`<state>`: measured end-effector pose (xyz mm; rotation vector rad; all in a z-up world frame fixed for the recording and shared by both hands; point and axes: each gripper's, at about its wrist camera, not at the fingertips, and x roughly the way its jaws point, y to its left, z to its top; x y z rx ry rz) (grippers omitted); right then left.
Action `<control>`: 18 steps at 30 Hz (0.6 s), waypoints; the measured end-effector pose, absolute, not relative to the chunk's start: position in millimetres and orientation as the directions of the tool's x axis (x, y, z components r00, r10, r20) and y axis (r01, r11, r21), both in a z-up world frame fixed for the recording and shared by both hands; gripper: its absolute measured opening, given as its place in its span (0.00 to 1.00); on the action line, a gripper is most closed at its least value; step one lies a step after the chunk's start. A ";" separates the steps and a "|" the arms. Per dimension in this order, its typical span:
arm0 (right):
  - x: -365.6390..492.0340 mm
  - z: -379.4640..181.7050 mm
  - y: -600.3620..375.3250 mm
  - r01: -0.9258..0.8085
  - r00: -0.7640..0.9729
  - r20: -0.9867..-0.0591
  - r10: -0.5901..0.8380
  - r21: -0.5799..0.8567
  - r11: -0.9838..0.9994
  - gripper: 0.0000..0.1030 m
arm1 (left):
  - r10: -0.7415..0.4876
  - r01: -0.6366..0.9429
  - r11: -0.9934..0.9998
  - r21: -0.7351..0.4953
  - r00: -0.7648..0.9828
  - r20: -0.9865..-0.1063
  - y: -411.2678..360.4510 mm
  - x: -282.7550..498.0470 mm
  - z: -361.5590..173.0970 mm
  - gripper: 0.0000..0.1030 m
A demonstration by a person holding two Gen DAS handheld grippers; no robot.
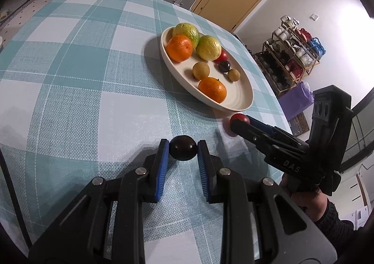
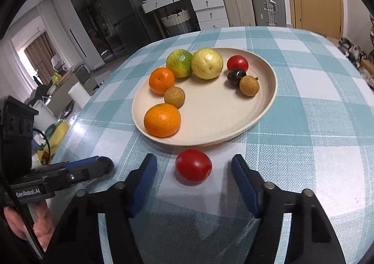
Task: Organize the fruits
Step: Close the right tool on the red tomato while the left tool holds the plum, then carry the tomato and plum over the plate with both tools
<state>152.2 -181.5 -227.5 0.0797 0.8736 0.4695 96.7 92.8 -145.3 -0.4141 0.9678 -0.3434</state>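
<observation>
Left tongs (image 1: 183,148): narrowed onto a dark plum (image 1: 182,147), both blue pads pressing its sides. Whether it is lifted off the checked desk (image 1: 70,100) or resting on it I cannot tell.
Right tongs (image 2: 193,169): partly open around a red tomato (image 2: 193,165), clear gaps on both sides, pads touching nothing.
Tomato's place: on the desk just off the plate (image 2: 261,116) rim at 6 o'clock, close to the rim but not touching it in the right wrist view.
Plate contents: two oranges at 7 and 9 o'clock, two green-yellow fruits at 11 and 12, a second tomato, a second dark plum and a brown longan bunched at 2 o'clock, another longan near the middle.
Free room: the plate's 4 to 6 o'clock part is bare, likely the easiest landing place.
Step in hand: judged, gripping the loose tomato while the plum waits in the left tongs.
Doing it well: keep the tomato centred so both pads meet it together; one pad arriving first would probably roll it away.
Grip: close gently, the skin looks smooth and slippery.
Carry: lift clear of the rim before crossing it.
Sorting: set each beside its like at 2 o'clock, lowering slowly so neighbours are not knocked.
</observation>
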 end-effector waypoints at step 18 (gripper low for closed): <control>140.0 -223.8 -193.1 -0.377 0.550 -0.689 0.473 0.300 0.876 0.30 | -0.432 0.095 0.886 -0.455 0.528 -0.731 85.1 88.2 -135.8 0.21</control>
